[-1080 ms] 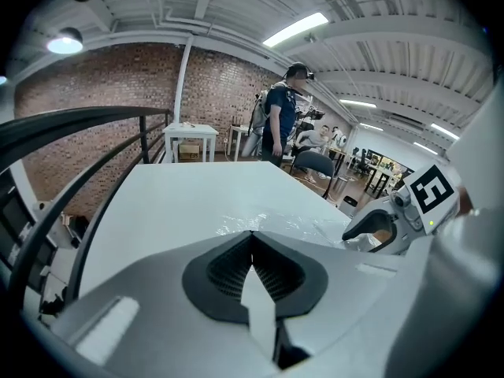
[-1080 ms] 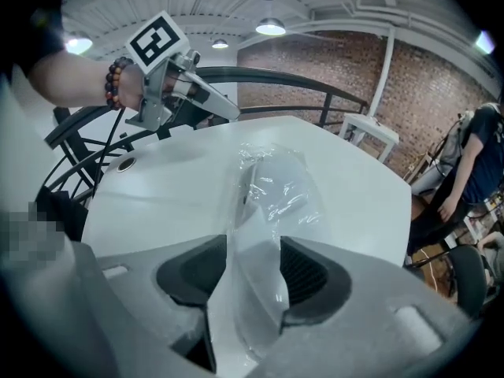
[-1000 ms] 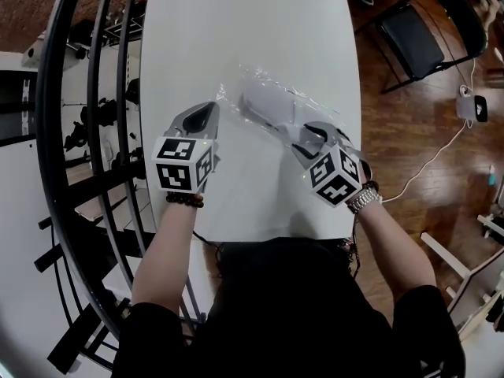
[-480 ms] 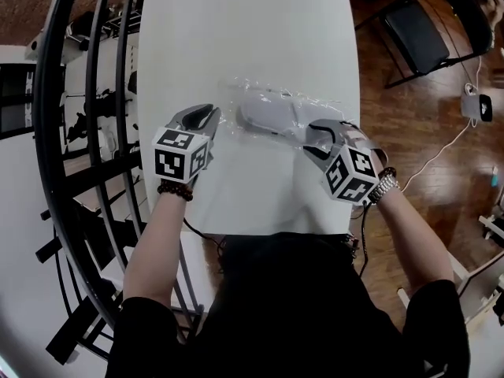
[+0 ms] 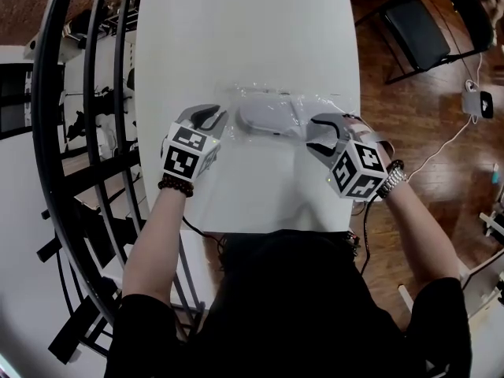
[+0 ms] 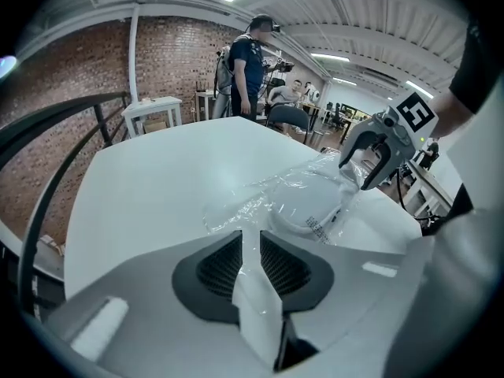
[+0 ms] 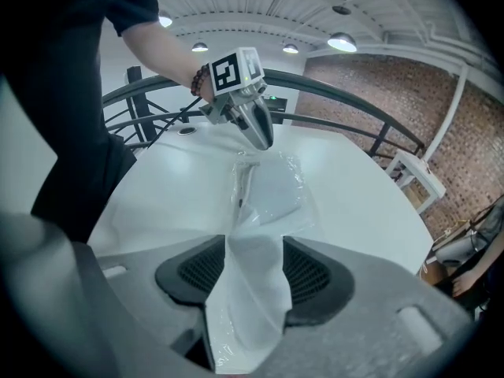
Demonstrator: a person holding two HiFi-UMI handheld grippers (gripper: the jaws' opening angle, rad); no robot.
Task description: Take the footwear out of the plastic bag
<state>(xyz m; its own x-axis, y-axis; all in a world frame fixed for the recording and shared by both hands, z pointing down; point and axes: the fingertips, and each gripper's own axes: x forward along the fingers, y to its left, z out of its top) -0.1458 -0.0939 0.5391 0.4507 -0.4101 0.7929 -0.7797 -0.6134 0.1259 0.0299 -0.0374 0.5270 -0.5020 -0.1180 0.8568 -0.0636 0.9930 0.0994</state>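
A pale grey shoe [image 5: 266, 117] lies crosswise inside a clear plastic bag [image 5: 236, 99] on the white table [image 5: 244, 30]. My right gripper [image 5: 318, 129] is shut on the bag's right end, with white shoe material and film [image 7: 250, 290] filling the gap between its pads. My left gripper [image 5: 212, 117] hangs at the bag's left end. Its jaws have just been opening and stand a narrow slit apart, with only table showing through. The crinkled bag edge [image 6: 228, 209] lies just beyond its tips [image 6: 250, 239]. The left gripper view shows the shoe [image 6: 311, 203] with the right gripper [image 6: 364, 172] behind it.
A curved black railing [image 5: 75, 132] runs along the table's left side. A black folding chair [image 5: 416, 34] and a small device on a white cable [image 5: 472, 103] are on the wooden floor to the right. People [image 6: 247, 61] stand far behind the table.
The bag and shoe have swung from a diagonal to lying straight across. My left gripper came down to the bag's left end and its jaws parted slightly. The right gripper shifted right.
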